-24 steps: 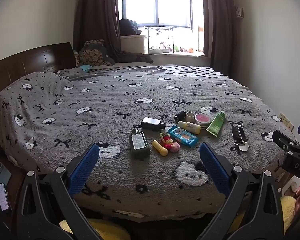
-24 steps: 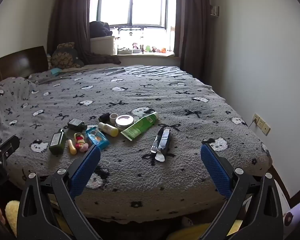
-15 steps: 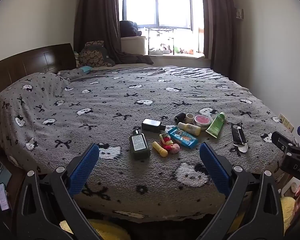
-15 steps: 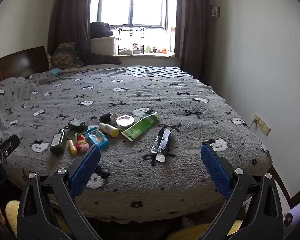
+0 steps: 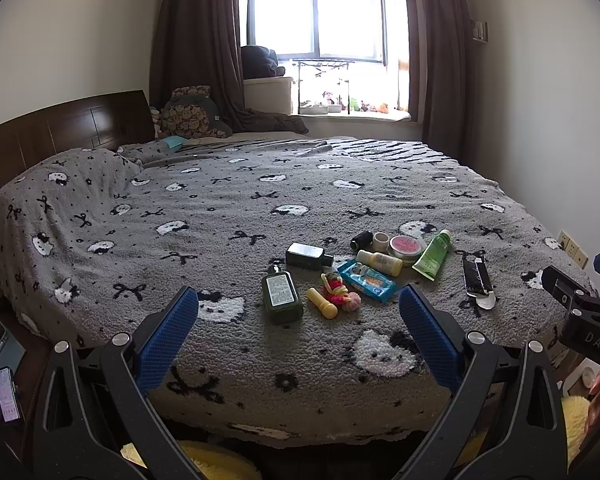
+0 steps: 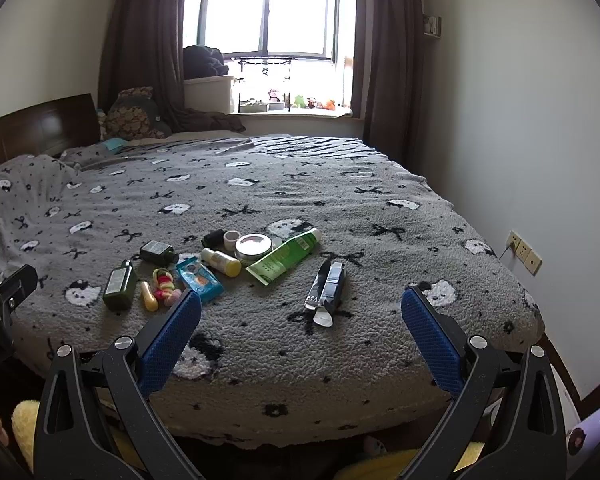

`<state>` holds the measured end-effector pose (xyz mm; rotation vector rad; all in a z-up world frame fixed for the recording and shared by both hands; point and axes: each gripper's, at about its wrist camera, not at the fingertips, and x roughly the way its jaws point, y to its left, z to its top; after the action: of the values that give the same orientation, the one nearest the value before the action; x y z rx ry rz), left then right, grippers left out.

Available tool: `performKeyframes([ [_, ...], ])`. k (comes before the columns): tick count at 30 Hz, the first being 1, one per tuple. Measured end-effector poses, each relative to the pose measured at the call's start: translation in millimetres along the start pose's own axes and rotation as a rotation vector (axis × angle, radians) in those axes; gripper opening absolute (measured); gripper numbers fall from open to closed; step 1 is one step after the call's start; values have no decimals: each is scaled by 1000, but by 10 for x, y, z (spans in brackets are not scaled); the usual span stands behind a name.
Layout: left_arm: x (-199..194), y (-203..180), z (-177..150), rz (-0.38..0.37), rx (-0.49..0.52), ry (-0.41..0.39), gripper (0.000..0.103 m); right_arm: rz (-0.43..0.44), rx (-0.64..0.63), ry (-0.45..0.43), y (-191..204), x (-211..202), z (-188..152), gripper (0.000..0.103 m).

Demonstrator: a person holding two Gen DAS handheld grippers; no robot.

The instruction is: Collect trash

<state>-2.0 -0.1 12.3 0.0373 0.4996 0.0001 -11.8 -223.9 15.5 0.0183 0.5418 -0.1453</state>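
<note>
Likely light and crinkly, the torn black wrapper (image 6: pixel 327 288) on the bed (image 6: pixel 380 208) wants pinching mid-length; both grippers' fingers (image 6: pixel 172 338) are spread, holding nothing.

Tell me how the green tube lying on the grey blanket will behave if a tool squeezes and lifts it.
The green plastic tube looks flattened toward its wide crimped end, so it will probably dent and bend when pinched. It seems partly used, likely light. Lying flat on the fuzzy grey blanket, it should hardly roll.
</note>
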Motion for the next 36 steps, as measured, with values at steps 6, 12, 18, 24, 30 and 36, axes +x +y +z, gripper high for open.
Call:
performKeyframes([
  [6, -40, 19, 35, 4, -4, -10, 95, 2, -4, -9, -17, -15, -14, 100],
  [12, -70, 18, 59, 4, -2, -19, 95, 6, -9, -11, 0, -7, -12, 100],
  [18, -78, 23, 62, 6, -3, -22, 95, 5, -11, -16, 19, -24, -24, 100],
  [24, -85, 14, 88, 10, 0, -27, 95, 9, -13, -17, 24, -26, -8, 100],
  [30, -101, 34, 89, 12, -1, -28, 95, 8, -14, -16, 28, -28, -9, 100],
  [36, -103, 37, 86, 11, -1, -29, 95, 10, -14, -16, 37, -27, -10, 100],
])
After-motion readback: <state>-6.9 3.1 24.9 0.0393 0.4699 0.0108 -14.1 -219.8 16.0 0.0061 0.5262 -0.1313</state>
